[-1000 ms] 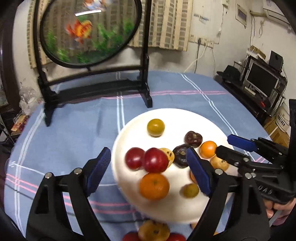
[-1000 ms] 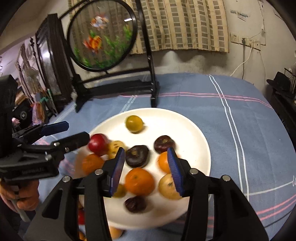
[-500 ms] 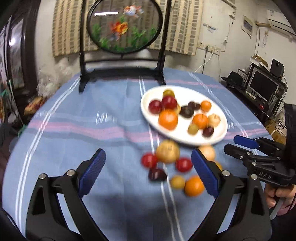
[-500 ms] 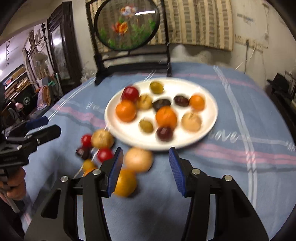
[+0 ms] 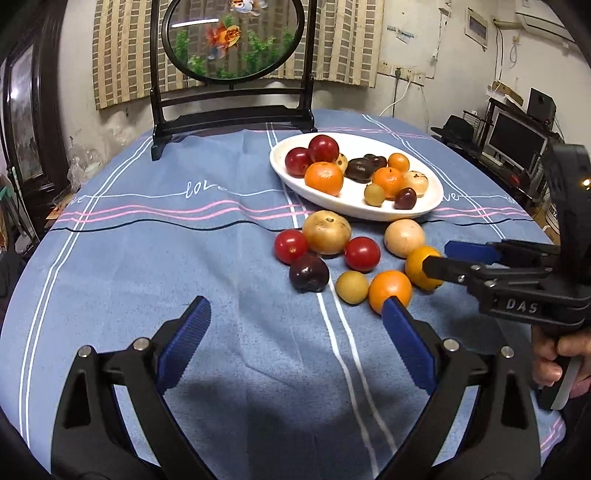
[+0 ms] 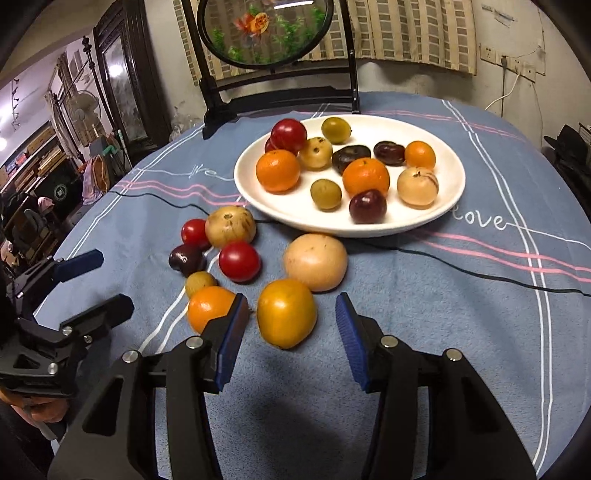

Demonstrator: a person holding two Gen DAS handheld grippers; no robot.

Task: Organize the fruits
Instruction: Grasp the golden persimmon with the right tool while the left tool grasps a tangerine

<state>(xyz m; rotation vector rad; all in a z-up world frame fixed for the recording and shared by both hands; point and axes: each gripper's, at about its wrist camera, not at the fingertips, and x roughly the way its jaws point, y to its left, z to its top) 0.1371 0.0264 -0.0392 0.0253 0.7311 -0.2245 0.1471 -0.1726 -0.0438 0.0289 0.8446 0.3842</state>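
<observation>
While both tools hover low over the blue cloth, your left hand-held gripper [image 5: 291, 343] gapes wide, gripping nothing. Your right hand-held gripper [image 6: 290, 341] is also spread, empty, its pads flanking but not touching a yellow-orange fruit [image 6: 286, 313]. Just left of that sits a small orange [image 6: 208, 307]. Beyond lie a pale round fruit [image 6: 316, 261], two red tomatoes [image 6: 239, 261], a dark plum [image 6: 186, 258], a tan fruit [image 6: 229, 226], all loose on the tabletop [image 6: 443, 314]. Farther on, the white plate [image 6: 448, 206] carries oranges, plums, red and greenish fruits. Behind stands a round goldfish screen [image 6: 264, 31].
</observation>
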